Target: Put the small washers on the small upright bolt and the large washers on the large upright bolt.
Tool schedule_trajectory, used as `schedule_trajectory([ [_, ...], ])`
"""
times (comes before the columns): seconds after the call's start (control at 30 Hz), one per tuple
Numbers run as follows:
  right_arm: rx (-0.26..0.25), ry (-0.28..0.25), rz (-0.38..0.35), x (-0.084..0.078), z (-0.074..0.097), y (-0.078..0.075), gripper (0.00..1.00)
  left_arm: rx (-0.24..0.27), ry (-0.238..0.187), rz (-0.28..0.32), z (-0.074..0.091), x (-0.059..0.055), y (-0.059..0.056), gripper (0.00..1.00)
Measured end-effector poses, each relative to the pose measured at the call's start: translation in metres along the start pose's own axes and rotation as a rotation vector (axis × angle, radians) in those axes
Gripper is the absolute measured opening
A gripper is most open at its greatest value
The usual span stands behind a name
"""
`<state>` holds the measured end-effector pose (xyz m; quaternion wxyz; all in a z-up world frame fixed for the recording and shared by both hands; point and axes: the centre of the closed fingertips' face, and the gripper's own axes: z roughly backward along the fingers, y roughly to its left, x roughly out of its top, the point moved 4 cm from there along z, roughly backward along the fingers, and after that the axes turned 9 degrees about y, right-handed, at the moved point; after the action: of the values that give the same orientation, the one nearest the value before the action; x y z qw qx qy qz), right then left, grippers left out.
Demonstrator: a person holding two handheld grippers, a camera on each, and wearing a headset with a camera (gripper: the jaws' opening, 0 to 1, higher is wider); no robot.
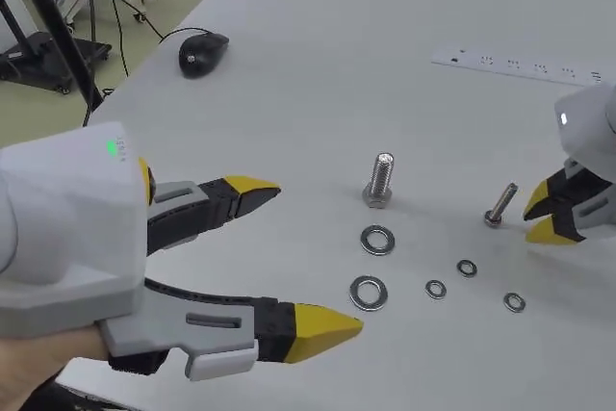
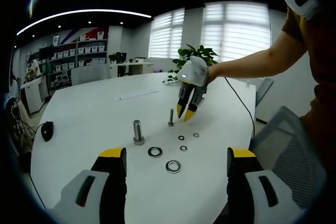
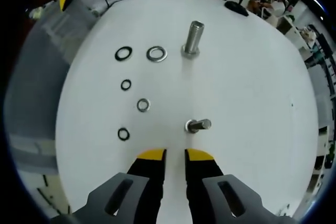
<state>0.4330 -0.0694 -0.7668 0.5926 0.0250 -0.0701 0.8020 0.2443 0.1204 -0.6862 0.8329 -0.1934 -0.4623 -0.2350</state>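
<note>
**Five washers loose on the table, zero on the bolts**

Washers first. They are thin, flat metal rings lying flat on the white table (image 1: 318, 93). I judge them light, stiff and not fragile, but slick and hard to get a tip under. My plan is to pinch across the rim with one tip through the hole, or to tilt an edge up first. The small ones will be the fiddly ones.

Count:
- large washers (image 1: 377, 240): 2
- small washers (image 1: 467, 268): 3
- large bolt (image 1: 382, 180): 1
- small bolt (image 1: 500, 205): 1

Both bolts stand head down, thread up. The two large washers lie on my side of the large bolt, one nearer it, one nearer me. The three small washers sit in a loose arc on my side of the small bolt, apart from each other. None touches a bolt.

The right gripper (image 1: 537, 216) hovers just beside the small bolt, jaws parted by a narrow gap with nothing between them. The left gripper (image 1: 298, 257) is on the near side, jaws spread wide and empty, aimed toward the large washers.

I see one risk. The bolts only rest on their heads, so a nudge could topple them, the small one soonest.

Further out there is a mouse (image 1: 203, 53) and a power strip (image 1: 520, 64), both well apart from the work.
</note>
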Motion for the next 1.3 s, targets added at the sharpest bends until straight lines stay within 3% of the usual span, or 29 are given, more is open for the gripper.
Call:
schedule_trajectory([
  [0.33,0.012,-0.023,0.000,0.002,0.005,0.030,0.14,0.003,-0.003,-0.023,0.005,0.004,-0.011,0.77],
  [0.67,0.058,-0.028,0.030,0.013,-0.003,0.059,0.15,0.011,-0.004,-0.043,0.008,0.007,-0.020,0.77],
  [0.87,0.071,-0.018,0.052,0.015,-0.010,0.065,0.16,0.014,-0.006,-0.047,0.009,0.007,-0.022,0.77],
  [1.3,0.083,0.006,0.068,0.013,-0.018,0.061,0.18,0.019,-0.028,-0.044,0.011,0.013,-0.023,0.77],
])
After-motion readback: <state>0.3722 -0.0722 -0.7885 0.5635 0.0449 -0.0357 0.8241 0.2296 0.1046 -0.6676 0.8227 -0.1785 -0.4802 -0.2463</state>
